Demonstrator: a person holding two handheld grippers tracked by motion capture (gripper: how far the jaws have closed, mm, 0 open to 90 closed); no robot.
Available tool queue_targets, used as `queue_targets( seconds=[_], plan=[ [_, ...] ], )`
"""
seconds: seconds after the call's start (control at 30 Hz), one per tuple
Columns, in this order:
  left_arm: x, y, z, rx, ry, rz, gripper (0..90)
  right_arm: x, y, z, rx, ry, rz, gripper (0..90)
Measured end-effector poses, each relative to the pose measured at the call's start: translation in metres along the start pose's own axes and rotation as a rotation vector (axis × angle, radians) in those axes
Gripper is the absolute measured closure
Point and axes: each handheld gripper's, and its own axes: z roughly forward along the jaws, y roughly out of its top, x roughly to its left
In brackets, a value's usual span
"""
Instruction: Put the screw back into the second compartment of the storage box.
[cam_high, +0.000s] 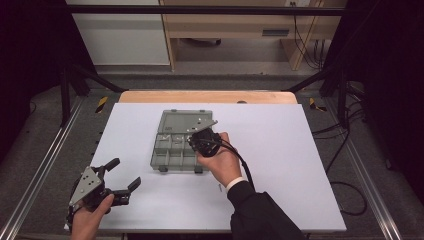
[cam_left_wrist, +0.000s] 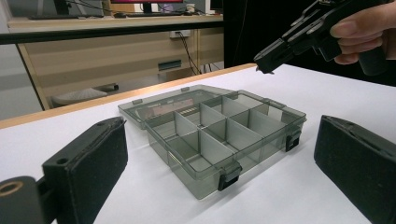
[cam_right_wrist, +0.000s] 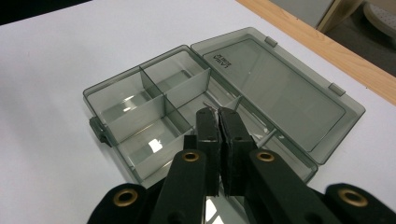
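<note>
Box: a smoky clear compartment box (cam_high: 170, 152) lies open in the middle of the white desk (cam_high: 280, 165). Its two front latches (cam_left_wrist: 229, 176) face the person, so the opening is easy to reach from the near side.
Lid: the lid (cam_high: 182, 121) is folded right back and lies flat behind the box. All the cells are therefore open from above.
Cells: the dividers (cam_left_wrist: 212, 140) stand upright, and the cells I can see hold nothing.
Right gripper: the right gripper (cam_right_wrist: 218, 112) hangs just above the box, tipped down toward the middle cells near the hinge side. I judge that it is lined up to deliver into a cell or pick from one.
Right fingers: the fingers (cam_right_wrist: 208, 135) are clenched, pad against pad. A thin pale sliver shows at their tips, but I cannot tell what it is, or whether it is gripped or simply lies in the box behind them.
Right hand: the right hand (cam_high: 222, 162) reaches in from the near right of the box, which keeps the sleeve clear of the cells.
Left gripper: the left gripper (cam_high: 123, 174) sits well apart from the box, to its near left, low over the desk.
Left fingers: the fingers (cam_left_wrist: 91, 163) are released, spread wide and holding nothing. They point at the latch side of the box, which looks like a waiting pose for steadying it.
</note>
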Motion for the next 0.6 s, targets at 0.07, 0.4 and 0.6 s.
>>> queue_targets(
  seconds=[0.07,0.4,0.6],
  plan=[
    [0.000,0.000,0.000,-0.001,0.000,0.000,2.6,0.001,0.001,0.002,-0.001,-0.006,-0.004,87.7],
    [0.000,0.000,0.000,-0.001,0.000,-0.001,2.7,0.000,0.008,0.012,-0.019,-0.057,-0.015,87.7],
    [0.000,0.000,0.000,-0.001,0.000,-0.001,2.6,0.003,0.009,0.022,-0.009,-0.081,-0.045,87.7]
  ],
)
